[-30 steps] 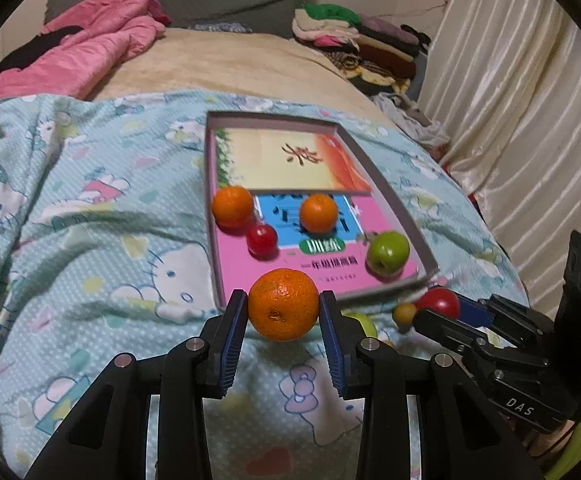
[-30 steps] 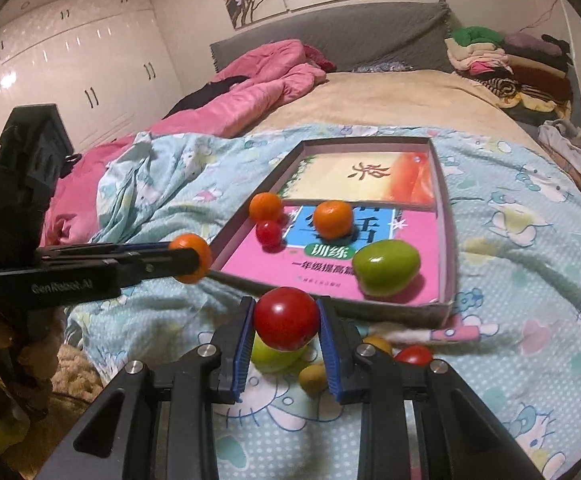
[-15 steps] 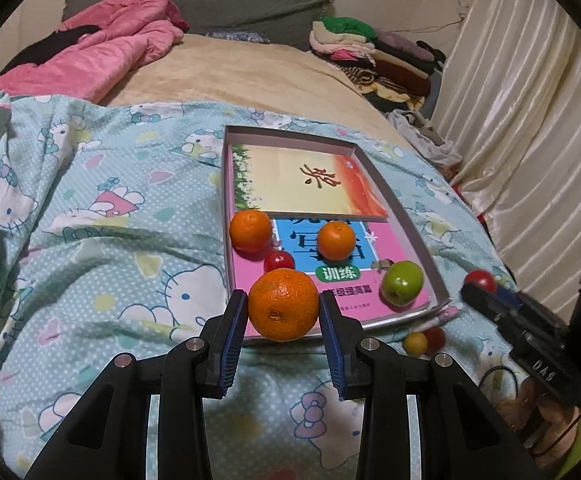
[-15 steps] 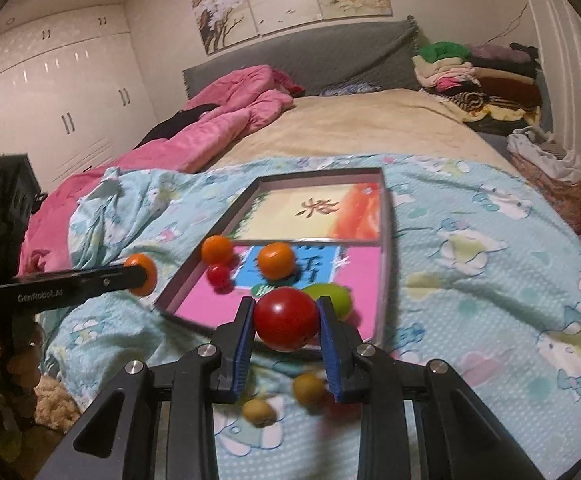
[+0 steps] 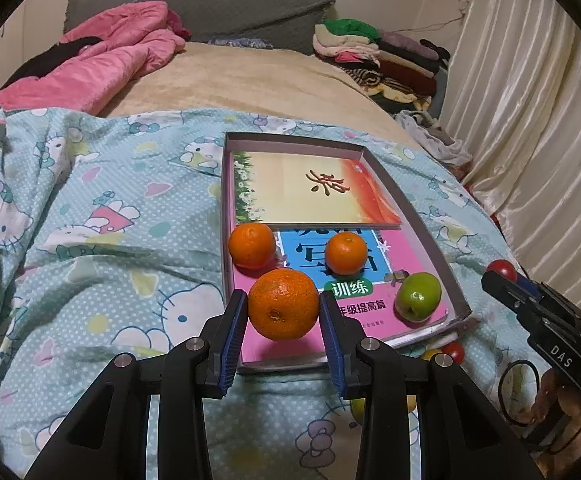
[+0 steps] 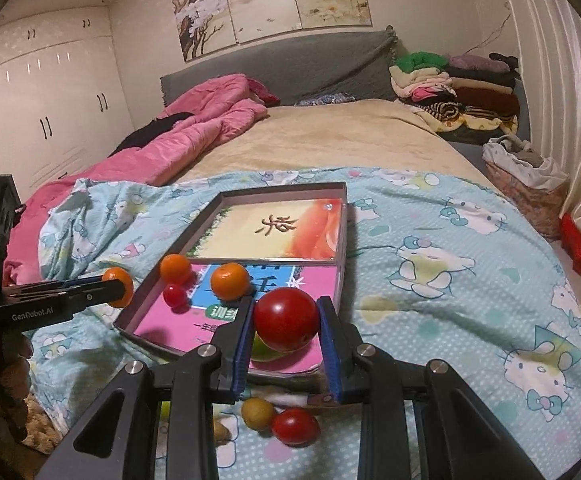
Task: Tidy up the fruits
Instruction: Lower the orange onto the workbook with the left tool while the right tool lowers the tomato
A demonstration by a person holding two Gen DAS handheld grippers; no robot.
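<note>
My left hand-held gripper (image 5: 283,312) clamps an orange (image 5: 283,303); my right hand-held gripper (image 6: 286,322) clamps a red fruit (image 6: 286,318). Both hover at lower centre over the tray (image 5: 418,224); the sloping books may let released fruit roll.

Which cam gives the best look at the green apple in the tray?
Left wrist view: the green apple sits fully exposed at the tray's near right corner, on the pink book. In the right wrist view only a green sliver shows, hidden behind the red fruit held in the right hand-held gripper.
</note>
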